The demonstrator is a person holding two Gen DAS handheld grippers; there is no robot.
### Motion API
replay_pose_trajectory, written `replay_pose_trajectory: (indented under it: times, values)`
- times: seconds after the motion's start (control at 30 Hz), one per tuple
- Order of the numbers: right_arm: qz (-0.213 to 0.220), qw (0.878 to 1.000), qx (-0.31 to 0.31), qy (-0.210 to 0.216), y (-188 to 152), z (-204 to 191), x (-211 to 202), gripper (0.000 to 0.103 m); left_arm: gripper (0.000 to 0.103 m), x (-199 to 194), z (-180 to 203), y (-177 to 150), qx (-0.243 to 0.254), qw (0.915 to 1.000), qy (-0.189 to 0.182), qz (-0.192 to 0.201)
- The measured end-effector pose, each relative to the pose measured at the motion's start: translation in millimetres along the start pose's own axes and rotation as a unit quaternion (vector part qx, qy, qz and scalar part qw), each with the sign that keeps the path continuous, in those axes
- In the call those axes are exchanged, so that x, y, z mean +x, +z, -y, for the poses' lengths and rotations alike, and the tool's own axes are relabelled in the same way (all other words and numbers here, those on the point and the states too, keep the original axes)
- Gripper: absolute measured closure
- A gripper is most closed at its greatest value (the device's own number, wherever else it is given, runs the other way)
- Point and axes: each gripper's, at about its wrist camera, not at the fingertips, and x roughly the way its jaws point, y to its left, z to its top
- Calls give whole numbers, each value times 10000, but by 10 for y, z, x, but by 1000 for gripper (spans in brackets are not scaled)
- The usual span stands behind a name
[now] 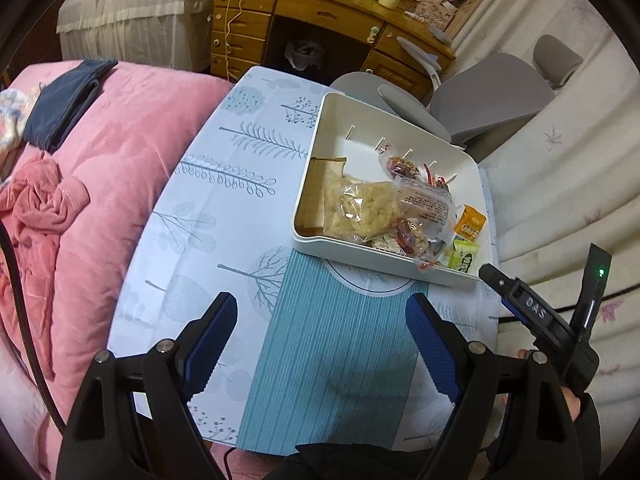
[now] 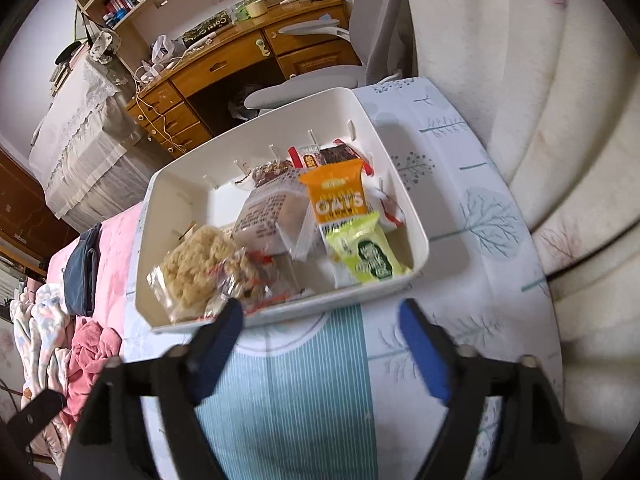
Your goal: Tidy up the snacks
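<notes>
Snacks look already gathered in the white bin [image 2: 416, 240] at 12 o'clock; both the left gripper [image 1: 320, 344] and right gripper [image 2: 320, 344] hang wide and empty, so tidying packets likely follows.

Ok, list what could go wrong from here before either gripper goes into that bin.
1. The white bin sits close to the table's right side; a push there might slide it off.
2. The clear-wrapped rice cake leans over the near rim beside the right gripper, so it may get knocked out.
3. The orange OATS packet and green packet overlap; a grab could catch both.
</notes>
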Motion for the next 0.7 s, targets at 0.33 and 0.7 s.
replay_pose_trajectory:
  times: [0.33,0.7]
  values:
    - [-5,10000,-4,-88,-610,-226,-562,15,18,-384,-140,-250,762,9966,-306,87]
    - [58,9998,-174,-68,-1078,-486,-1471,4,2,-1036,136,-454,1349,9888,-313,556]
